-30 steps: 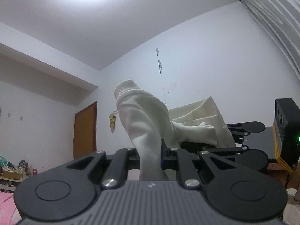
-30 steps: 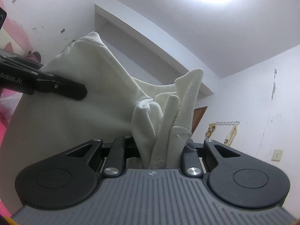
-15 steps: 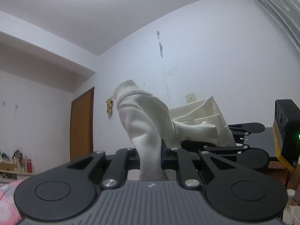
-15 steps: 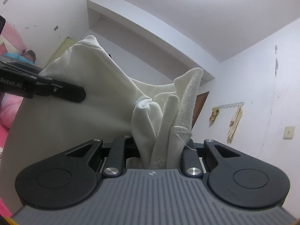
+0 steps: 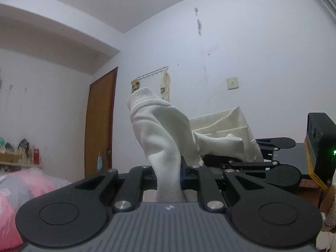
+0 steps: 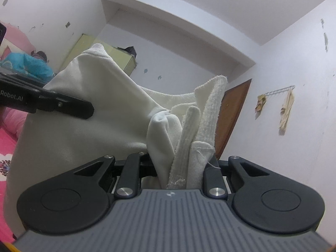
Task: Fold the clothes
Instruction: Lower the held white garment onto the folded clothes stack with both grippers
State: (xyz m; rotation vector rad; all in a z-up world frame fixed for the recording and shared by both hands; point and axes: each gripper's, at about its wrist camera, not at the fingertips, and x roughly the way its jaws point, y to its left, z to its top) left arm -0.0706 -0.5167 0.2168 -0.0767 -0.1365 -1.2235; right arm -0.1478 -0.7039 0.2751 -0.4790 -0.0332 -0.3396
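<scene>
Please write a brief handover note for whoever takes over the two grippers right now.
Left gripper: shut on the white garment, its ribbed cuff sticking up past the fingers.
Right gripper: shut on a bunched section of the same garment, ribbed hem included.
The garment is held up in the air between both grippers, over the pink bedding.
Done: both grasps. No fold is visible yet.
Left: lay it flat, fold.

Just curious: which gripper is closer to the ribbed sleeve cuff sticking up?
Left. The left gripper clamps the white garment just below its sleeve cuff; the right gripper holds another bunch of it farther off.
</scene>
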